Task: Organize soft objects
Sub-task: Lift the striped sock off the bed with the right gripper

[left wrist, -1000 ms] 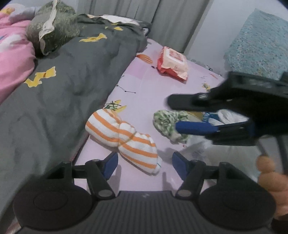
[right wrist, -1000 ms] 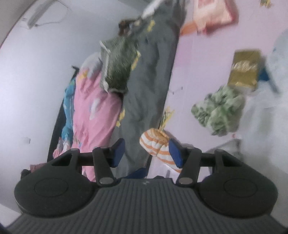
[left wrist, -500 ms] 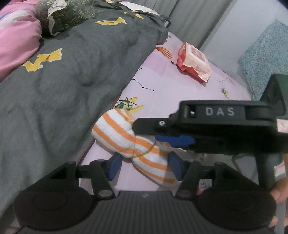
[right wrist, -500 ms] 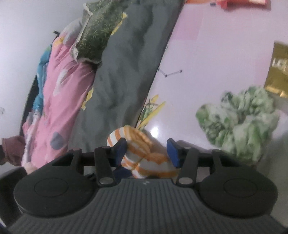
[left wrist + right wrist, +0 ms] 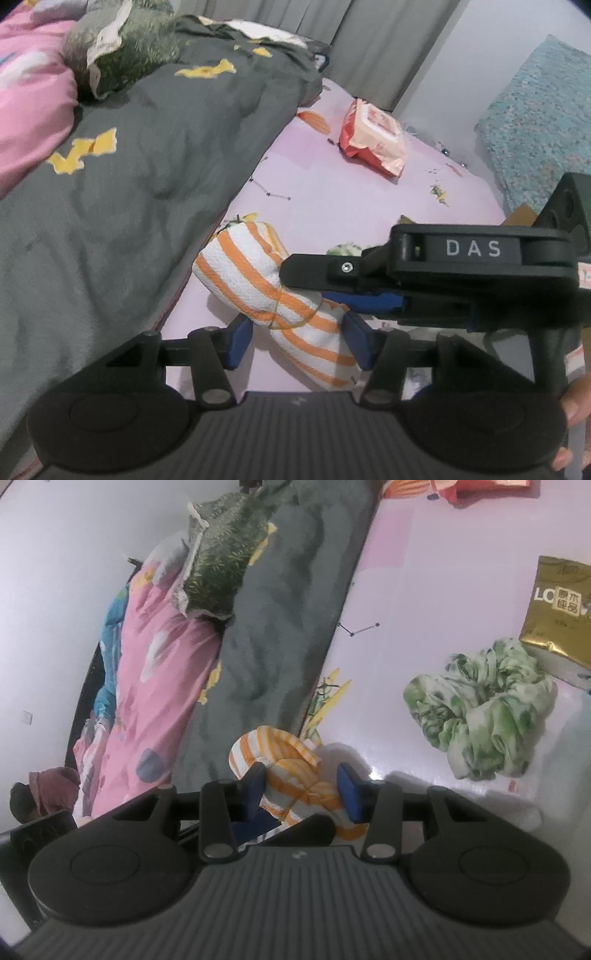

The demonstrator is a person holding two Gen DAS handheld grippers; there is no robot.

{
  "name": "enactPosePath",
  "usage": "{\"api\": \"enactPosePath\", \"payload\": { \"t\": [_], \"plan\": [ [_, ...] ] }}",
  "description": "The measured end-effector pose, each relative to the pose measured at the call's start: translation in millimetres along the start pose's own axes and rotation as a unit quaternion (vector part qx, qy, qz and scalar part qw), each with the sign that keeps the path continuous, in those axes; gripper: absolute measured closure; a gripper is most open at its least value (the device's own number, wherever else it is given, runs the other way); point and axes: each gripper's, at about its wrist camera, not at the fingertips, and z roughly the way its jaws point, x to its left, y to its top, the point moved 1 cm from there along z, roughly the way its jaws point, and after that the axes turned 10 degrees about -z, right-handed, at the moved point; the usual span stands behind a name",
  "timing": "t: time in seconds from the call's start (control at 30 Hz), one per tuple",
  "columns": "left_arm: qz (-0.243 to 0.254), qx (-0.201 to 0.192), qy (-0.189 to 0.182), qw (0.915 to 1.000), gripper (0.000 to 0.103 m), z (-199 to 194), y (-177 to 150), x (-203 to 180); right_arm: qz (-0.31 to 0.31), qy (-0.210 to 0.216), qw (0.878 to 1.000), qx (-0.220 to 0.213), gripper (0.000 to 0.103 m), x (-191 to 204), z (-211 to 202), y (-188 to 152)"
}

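An orange-and-white striped cloth (image 5: 240,273), bunched at the waist by a rubber band, lies on the pink bed sheet (image 5: 332,192). My left gripper (image 5: 297,341) straddles its lower half. The right pad touches the cloth, a thin gap shows at the left pad, and I read it as open. My right gripper (image 5: 302,792) comes in sideways over the same cloth (image 5: 291,771), and its black finger (image 5: 314,267) lies across the waist. Its jaws are closing with the cloth between them: the left pad touches and the right pad stands slightly off. A green patterned scrunchie (image 5: 480,716) lies apart to the right.
A dark grey quilt (image 5: 147,184) borders the cloth on the left, with a pink quilt (image 5: 26,122) and a green pillow (image 5: 125,62) beyond. A red wipes pack (image 5: 373,142) lies farther back. A gold packet (image 5: 557,609) sits by the scrunchie. A teal cushion (image 5: 539,122) leans at the right.
My right gripper has swung left and down from near the scrunchie onto the striped cloth, its jaws narrowing. My left gripper has closed in around the cloth's lower half.
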Motion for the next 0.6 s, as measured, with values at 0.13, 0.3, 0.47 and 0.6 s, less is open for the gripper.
{"api": "enactPosePath", "payload": {
  "t": [0.13, 0.3, 0.47, 0.6],
  "plan": [
    [0.021, -0.017, -0.008, 0.9996, 0.048, -20, 3, -15, 0.003, 0.013, 1.0, -0.022, 0.061, 8, -20, -3],
    [0.059, -0.056, -0.031, 0.9962, 0.049, -49, 10, -52, 0.003, 0.031, 0.997, -0.072, 0.061, 19, -70, -6],
    [0.123, -0.074, -0.073, 0.9869, 0.05, -63, 10, -113, 0.004, 0.036, 0.99, -0.137, 0.062, 20, -137, -14],
    [0.17, -0.08, -0.105, 0.9765, 0.05, -61, -4, -165, 0.016, 0.015, 0.982, -0.187, 0.062, 7, -196, -26]
  ]
}}
